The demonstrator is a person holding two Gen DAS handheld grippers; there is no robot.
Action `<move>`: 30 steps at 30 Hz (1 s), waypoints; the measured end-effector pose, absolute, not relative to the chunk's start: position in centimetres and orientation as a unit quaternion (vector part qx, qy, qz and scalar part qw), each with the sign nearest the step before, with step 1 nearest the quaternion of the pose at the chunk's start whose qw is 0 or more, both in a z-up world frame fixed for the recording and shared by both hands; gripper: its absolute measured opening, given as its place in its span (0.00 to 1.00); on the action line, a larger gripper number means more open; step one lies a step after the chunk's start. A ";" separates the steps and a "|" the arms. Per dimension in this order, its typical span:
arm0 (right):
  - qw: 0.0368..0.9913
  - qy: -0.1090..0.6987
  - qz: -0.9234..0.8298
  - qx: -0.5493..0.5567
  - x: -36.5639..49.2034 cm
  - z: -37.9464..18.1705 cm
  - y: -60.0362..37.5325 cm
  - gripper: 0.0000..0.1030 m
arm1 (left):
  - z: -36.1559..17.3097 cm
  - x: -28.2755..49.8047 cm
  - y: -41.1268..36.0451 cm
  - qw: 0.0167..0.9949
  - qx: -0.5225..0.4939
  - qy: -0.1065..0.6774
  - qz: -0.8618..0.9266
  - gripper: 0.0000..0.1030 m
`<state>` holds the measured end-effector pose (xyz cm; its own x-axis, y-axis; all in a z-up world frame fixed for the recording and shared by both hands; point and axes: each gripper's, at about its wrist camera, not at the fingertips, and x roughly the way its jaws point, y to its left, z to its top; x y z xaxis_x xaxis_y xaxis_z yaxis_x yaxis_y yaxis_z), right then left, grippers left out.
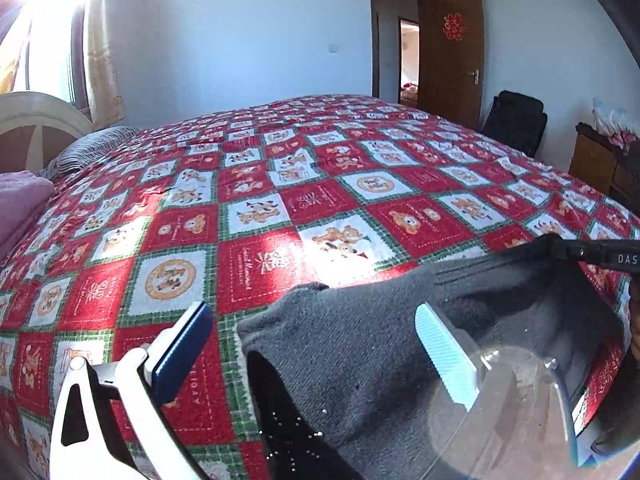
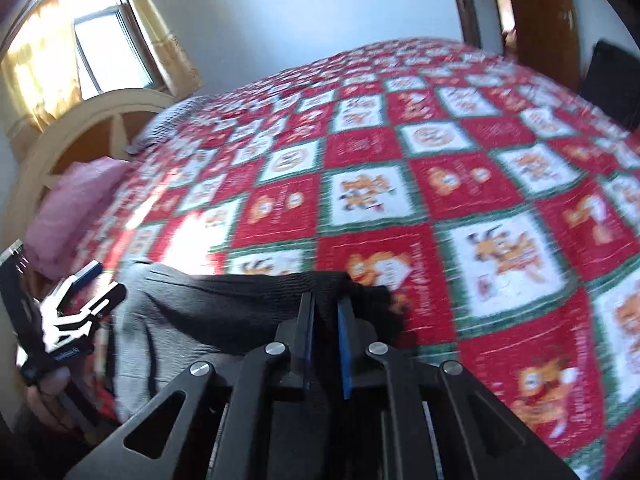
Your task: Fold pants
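Note:
Dark grey pants point(image 1: 360, 340) lie bunched at the near edge of the bed, on a red, white and green patchwork bedspread point(image 1: 248, 216). My left gripper point(image 1: 316, 332) is open, its fingers spread wide with the pants' edge between them but not clamped. My right gripper point(image 2: 326, 300) is shut on a fold of the pants point(image 2: 240, 304) and holds it just above the bedspread point(image 2: 440, 184). The right gripper shows in the left wrist view at the right point(image 1: 592, 254). The left gripper shows in the right wrist view at the far left point(image 2: 86, 288), held by a hand.
A pink pillow point(image 1: 20, 204) and a striped pillow point(image 1: 92, 148) lie at the headboard on the left. A brown door point(image 1: 452, 56) stands open behind the bed. A black bag point(image 1: 516, 120) and a wooden cabinet point(image 1: 596, 164) stand at the right.

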<state>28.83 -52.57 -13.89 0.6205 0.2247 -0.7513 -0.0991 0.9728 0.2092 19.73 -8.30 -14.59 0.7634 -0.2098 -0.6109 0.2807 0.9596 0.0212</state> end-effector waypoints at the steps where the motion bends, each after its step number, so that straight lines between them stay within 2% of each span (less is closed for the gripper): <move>1: 0.895 0.431 0.085 0.075 29.1 -14.2 -52.8 0.10 | -15.0 20.0 -8.7 0.934 0.063 0.328 -0.128 1.00; 7: 0.899 0.427 0.071 0.059 29.2 -14.6 -53.1 0.10 | -14.0 19.3 -9.8 0.934 0.063 0.323 -0.141 1.00; 8: 0.900 0.425 0.069 0.064 29.0 -14.4 -53.2 0.15 | -13.7 19.2 -10.1 0.934 0.065 0.322 -0.144 1.00; 9: 0.903 0.422 0.058 0.059 28.7 -14.0 -53.2 0.27 | -13.5 19.2 -10.4 0.933 0.066 0.320 -0.150 1.00; 13: 0.929 0.367 0.055 0.017 26.3 -11.2 -51.3 0.34 | -13.3 19.5 -11.8 0.930 0.082 0.321 -0.159 1.00; 15: 0.933 0.346 0.096 0.018 25.3 -10.4 -50.1 0.46 | -13.8 19.9 -12.7 0.925 0.099 0.331 -0.157 1.00; 16: 0.931 0.344 0.119 0.019 24.9 -10.3 -49.4 0.49 | -14.2 20.1 -13.1 0.921 0.108 0.340 -0.155 1.00; 23: 0.895 0.425 0.133 0.010 26.0 -14.8 -48.2 0.50 | -15.4 20.5 -13.2 0.914 0.100 0.360 -0.160 1.00; 30: 0.897 0.419 0.141 -0.005 25.7 -15.3 -48.5 0.50 | -15.5 20.3 -12.8 0.914 0.088 0.362 -0.162 1.00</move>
